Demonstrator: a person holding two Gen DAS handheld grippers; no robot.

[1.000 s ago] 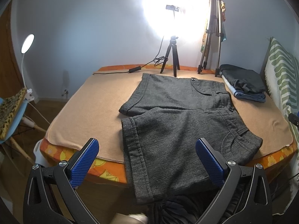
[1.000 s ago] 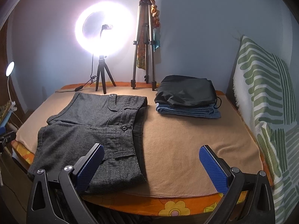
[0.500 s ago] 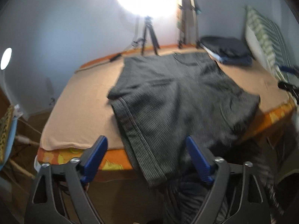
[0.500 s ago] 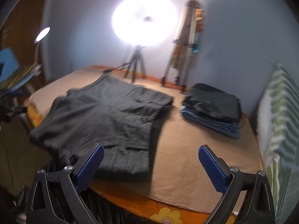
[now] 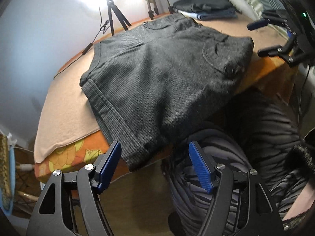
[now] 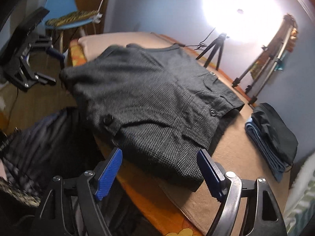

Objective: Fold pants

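Over the bed's [image 5: 65, 106] near edge, both tongs, left [image 5: 155, 163] and right [image 6: 160, 169], gape empty beside the overhanging pants [image 5: 157, 74], which could slide off if tugged.

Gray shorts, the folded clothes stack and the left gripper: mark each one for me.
gray shorts [image 5: 157, 74]: left wrist view, middle of the near leg panel.
folded clothes stack [image 6: 275, 133]: right wrist view, top black garment.
left gripper [image 5: 155, 163]: left wrist view, midway between its blue fingertips, open by the hanging hem.

The left gripper [image 5: 154, 164] hangs low at the near left, its blue pads spread wide around nothing. The right gripper [image 6: 159, 172] sits at the near right, jaws equally wide and empty.
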